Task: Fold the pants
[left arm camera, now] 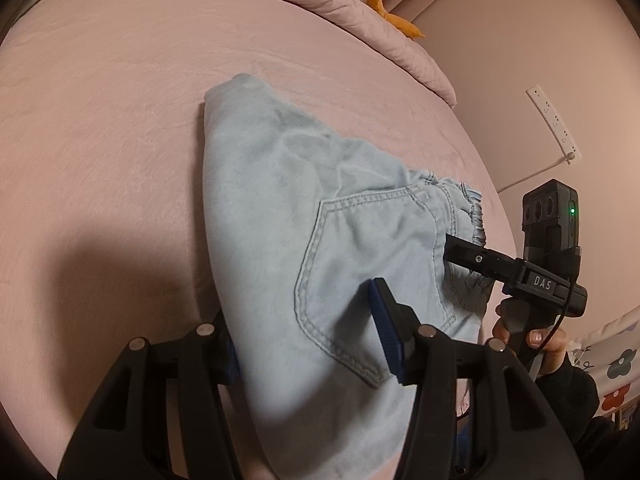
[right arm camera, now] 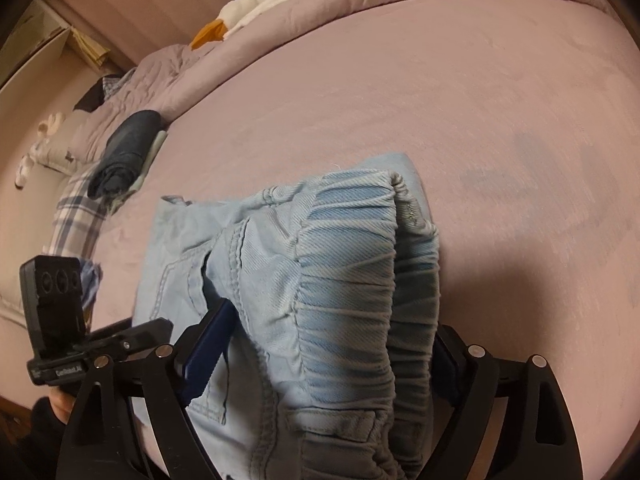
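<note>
Light blue denim pants (left arm camera: 280, 216) lie folded on the pink bed (left arm camera: 100, 140), back pocket up. My left gripper (left arm camera: 308, 340) straddles the near edge of the folded pants with its blue pads wide apart. My right gripper (right arm camera: 324, 344) straddles the bunched elastic waistband (right arm camera: 352, 264), pads apart on either side. The right gripper also shows in the left wrist view (left arm camera: 456, 252), its finger on the waistband end. The left gripper shows in the right wrist view (right arm camera: 156, 326) at the pants' left edge.
A pink duvet (left arm camera: 340, 4) and a white plush goose (right arm camera: 256, 4) lie at the bed's head. A rolled dark garment (right arm camera: 124, 152) and a plaid cloth (right arm camera: 76, 216) lie at the bed's left side. A power strip (left arm camera: 554, 124) hangs on the wall.
</note>
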Available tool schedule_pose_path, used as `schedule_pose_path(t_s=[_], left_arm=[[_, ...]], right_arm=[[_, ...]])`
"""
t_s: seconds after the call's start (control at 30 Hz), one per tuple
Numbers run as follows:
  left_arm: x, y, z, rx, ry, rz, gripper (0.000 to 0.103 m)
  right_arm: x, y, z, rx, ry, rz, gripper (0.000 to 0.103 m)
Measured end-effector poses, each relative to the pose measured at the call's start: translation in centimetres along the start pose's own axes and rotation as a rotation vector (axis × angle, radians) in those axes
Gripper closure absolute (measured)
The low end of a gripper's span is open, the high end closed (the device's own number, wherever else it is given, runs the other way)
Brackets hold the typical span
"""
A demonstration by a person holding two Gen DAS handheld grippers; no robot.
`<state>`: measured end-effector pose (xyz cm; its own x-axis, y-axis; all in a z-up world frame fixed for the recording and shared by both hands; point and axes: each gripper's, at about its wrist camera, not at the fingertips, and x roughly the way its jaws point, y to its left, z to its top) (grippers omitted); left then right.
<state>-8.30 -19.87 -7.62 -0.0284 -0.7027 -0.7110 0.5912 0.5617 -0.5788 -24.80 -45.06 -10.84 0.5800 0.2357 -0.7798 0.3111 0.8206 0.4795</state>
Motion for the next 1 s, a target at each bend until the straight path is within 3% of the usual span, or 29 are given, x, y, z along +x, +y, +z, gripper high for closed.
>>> schedule_pose_path(t_s=[1.0], left_arm=[[1.6, -1.8, 1.1, 0.017, -0.005, 0.020, 0.042]], right_arm=[[0.4, 1.2, 0.0, -0.028, -0.029, -0.057, 0.014]])
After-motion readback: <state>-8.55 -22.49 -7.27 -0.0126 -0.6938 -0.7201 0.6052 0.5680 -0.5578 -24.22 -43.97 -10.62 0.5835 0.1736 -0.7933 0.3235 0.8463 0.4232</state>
